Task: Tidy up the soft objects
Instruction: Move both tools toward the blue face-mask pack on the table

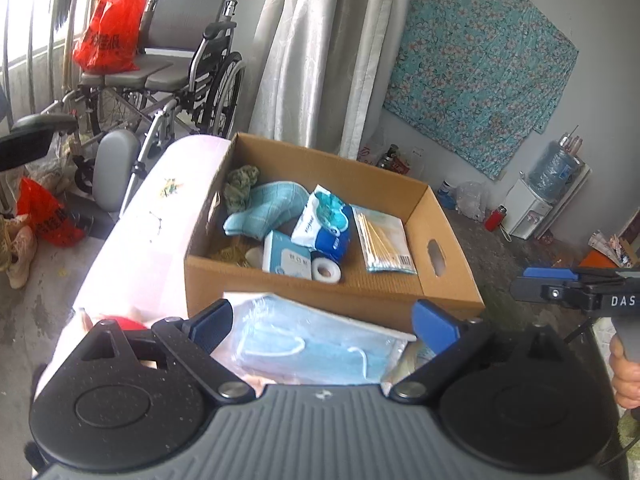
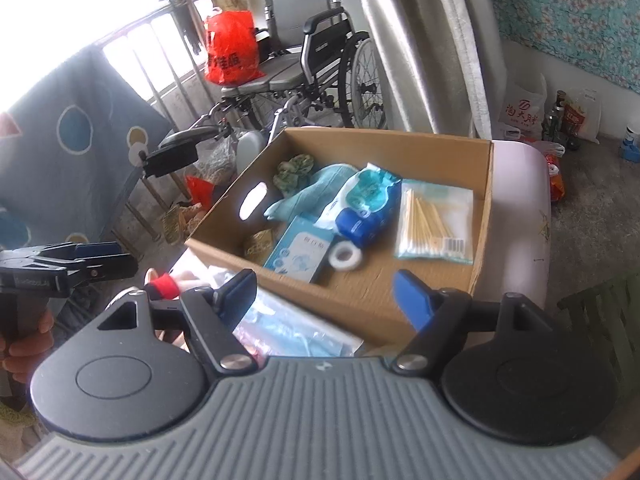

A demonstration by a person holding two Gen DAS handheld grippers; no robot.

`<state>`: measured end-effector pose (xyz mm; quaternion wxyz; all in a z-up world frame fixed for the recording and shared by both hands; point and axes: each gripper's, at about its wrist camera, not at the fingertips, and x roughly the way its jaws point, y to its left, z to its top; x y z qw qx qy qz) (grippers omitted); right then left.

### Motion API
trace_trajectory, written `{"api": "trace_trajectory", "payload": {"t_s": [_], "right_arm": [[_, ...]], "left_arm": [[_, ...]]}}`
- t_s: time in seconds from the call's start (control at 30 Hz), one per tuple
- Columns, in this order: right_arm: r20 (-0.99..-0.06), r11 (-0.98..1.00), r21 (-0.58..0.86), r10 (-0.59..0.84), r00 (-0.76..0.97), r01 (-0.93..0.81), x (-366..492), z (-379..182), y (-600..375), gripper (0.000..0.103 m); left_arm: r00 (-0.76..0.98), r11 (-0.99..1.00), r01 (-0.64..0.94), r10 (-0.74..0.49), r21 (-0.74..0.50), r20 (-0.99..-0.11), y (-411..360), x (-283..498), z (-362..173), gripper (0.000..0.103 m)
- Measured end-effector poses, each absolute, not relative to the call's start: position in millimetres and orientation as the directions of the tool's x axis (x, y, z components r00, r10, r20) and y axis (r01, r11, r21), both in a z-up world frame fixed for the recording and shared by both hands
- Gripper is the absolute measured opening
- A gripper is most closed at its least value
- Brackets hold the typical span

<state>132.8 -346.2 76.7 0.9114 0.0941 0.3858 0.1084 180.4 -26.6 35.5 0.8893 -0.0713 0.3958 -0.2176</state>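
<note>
A cardboard box (image 1: 360,292) sits in the middle of both views, resting on a pale pink padded surface (image 1: 152,240) that runs along its left side in the left wrist view. Inside the box, toward its upper left, lie a crumpled green cloth (image 1: 240,184) and a folded light blue towel (image 1: 264,208) touching it. Just right of the towel is a blue and white pack of wipes (image 1: 324,220), and below it a small blue and white carton (image 1: 286,258) with a white tape roll (image 1: 326,270) beside it. A clear bag of cotton swabs (image 1: 384,240) lies flat on the right part of the box floor. In front of the box, at the lower middle of the frame, a clear bag of blue face masks (image 1: 312,344) lies outside it, on the pink surface. The left gripper (image 1: 326,322) hovers above this bag with its blue fingers (image 1: 210,326) spread wide and nothing between them. In the right wrist view the right gripper (image 2: 326,298) is also open and empty, its fingers (image 2: 412,304) apart over the box's near edge. A wheelchair (image 1: 172,60) carrying a red plastic bag (image 1: 108,32) stands in the upper left, beside a pale curtain (image 1: 320,48).
</note>
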Motion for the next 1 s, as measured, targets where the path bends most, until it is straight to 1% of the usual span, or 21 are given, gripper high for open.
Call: {"api": "trace_trajectory", "payload": {"t_s": [0.1, 0.17, 0.3, 0.43, 0.5, 0.53, 0.6, 0.67, 0.73, 0.77, 1.0], "right_arm": [[-0.691, 0.961, 0.203, 0.277, 0.667, -0.188, 115, 72, -321, 0.076], [-0.695, 0.958, 0.160, 0.280, 0.663, -0.237, 110, 70, -304, 0.076], [-0.716, 0.939, 0.118, 0.305, 0.628, -0.323, 110, 61, -279, 0.075], [-0.743, 0.923, 0.076, 0.304, 0.596, -0.376, 122, 46, -260, 0.073], [-0.756, 0.918, 0.063, 0.300, 0.582, -0.391, 128, 38, -254, 0.072], [-0.766, 0.915, 0.059, 0.297, 0.570, -0.399, 134, 31, -250, 0.071], [-0.787, 0.911, 0.057, 0.293, 0.543, -0.409, 146, 20, -246, 0.067], [-0.804, 0.910, 0.044, 0.278, 0.525, -0.413, 155, 8, -242, 0.062], [-0.826, 0.914, 0.035, 0.254, 0.503, -0.404, 168, -7, -241, 0.057], [-0.834, 0.918, 0.036, 0.245, 0.494, -0.394, 173, -12, -241, 0.055], [-0.858, 0.939, 0.041, 0.209, 0.469, -0.342, 192, -34, -248, 0.052]], "left_arm": [[0.578, 0.884, 0.357, -0.463, -0.301, -0.672, -35, 159, 18, 0.097], [0.582, 0.886, 0.377, -0.454, -0.271, -0.674, -46, 146, 6, 0.097], [0.579, 0.885, 0.419, -0.433, -0.204, -0.691, -70, 129, -19, 0.097], [0.589, 0.891, 0.415, -0.416, -0.183, -0.692, -85, 130, -37, 0.094], [0.585, 0.886, 0.421, -0.431, -0.197, -0.687, -87, 134, -43, 0.092], [0.579, 0.882, 0.423, -0.439, -0.207, -0.687, -89, 137, -47, 0.089], [0.569, 0.878, 0.427, -0.448, -0.218, -0.690, -89, 143, -52, 0.084], [0.555, 0.877, 0.423, -0.450, -0.229, -0.700, -90, 151, -59, 0.077], [0.538, 0.878, 0.415, -0.448, -0.238, -0.715, -90, 159, -66, 0.072], [0.532, 0.878, 0.414, -0.447, -0.239, -0.719, -91, 161, -68, 0.071], [0.507, 0.871, 0.431, -0.451, -0.237, -0.735, -90, 161, -79, 0.071]]}}
